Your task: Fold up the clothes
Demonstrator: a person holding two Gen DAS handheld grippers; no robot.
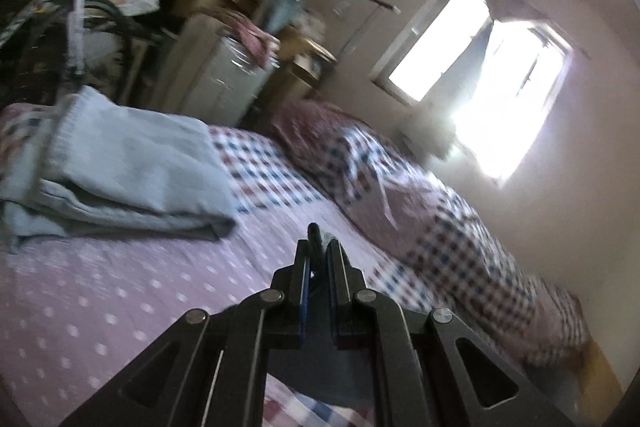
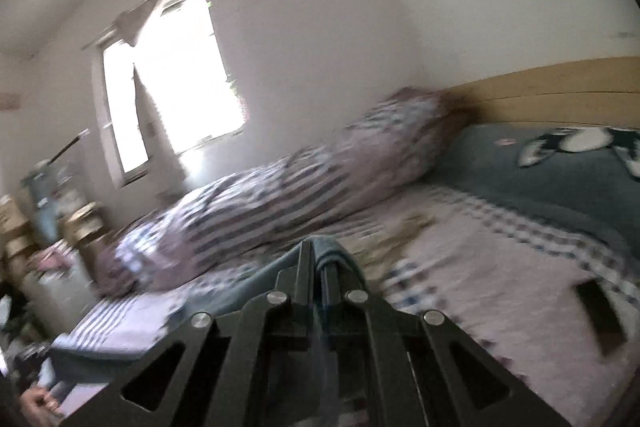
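Nearest, the left tongs (image 1: 318,247) are nearly closed, pinching a dark sliver of cloth, too blurred to identify. The right tongs (image 2: 320,259) are clamped on a fold of blue-grey garment (image 2: 256,275) that trails down to the left. Both hang above the pink dotted bed (image 1: 120,291). Further off lies a folded light-blue sweater (image 1: 132,171), then a checked quilt (image 1: 400,195) bunched along the wall beneath the bright window (image 1: 492,79).

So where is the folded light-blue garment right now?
In the left wrist view, the folded light-blue garment lies at the left on the pink dotted bedspread, beside the checkered quilt.
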